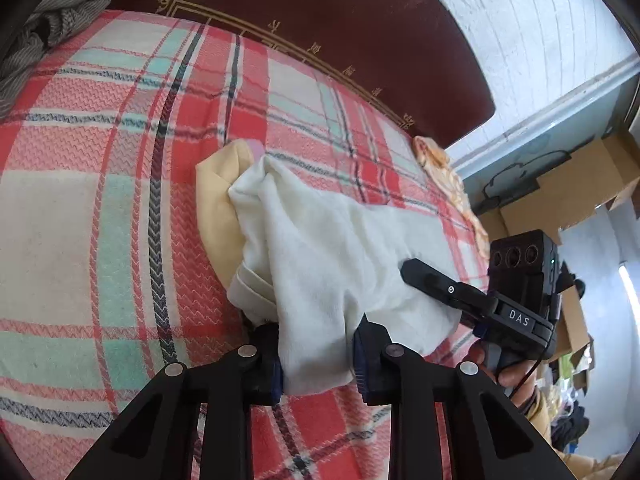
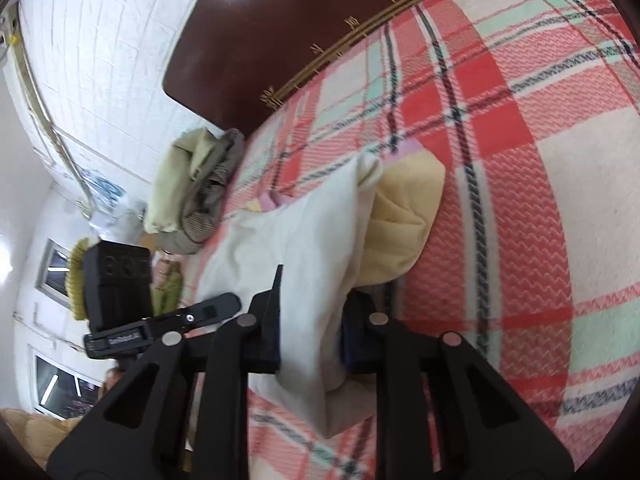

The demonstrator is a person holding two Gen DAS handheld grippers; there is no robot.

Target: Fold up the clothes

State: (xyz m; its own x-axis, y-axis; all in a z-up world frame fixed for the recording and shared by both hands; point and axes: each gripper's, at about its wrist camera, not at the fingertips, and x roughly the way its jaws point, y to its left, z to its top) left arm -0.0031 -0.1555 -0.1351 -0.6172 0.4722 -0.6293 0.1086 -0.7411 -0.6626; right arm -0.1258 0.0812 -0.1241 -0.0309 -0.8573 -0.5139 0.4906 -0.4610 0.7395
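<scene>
A white garment (image 1: 320, 248) lies on a red plaid bedspread (image 1: 100, 200), partly over a folded pale yellow cloth (image 1: 218, 200). My left gripper (image 1: 318, 364) is shut on one edge of the white garment. My right gripper (image 2: 308, 340) is shut on the opposite edge of the white garment (image 2: 304, 248), with the yellow cloth (image 2: 404, 224) just beyond. The right gripper also shows in the left wrist view (image 1: 416, 270), and the left gripper shows in the right wrist view (image 2: 224, 304). The garment spans between both grippers.
A dark wooden headboard (image 1: 320, 20) borders the bed. A grey striped garment (image 1: 48, 28) lies at the far left corner, and it also shows with a green cloth (image 2: 172, 184) in the right wrist view. Cardboard boxes (image 1: 560, 192) stand beside the bed.
</scene>
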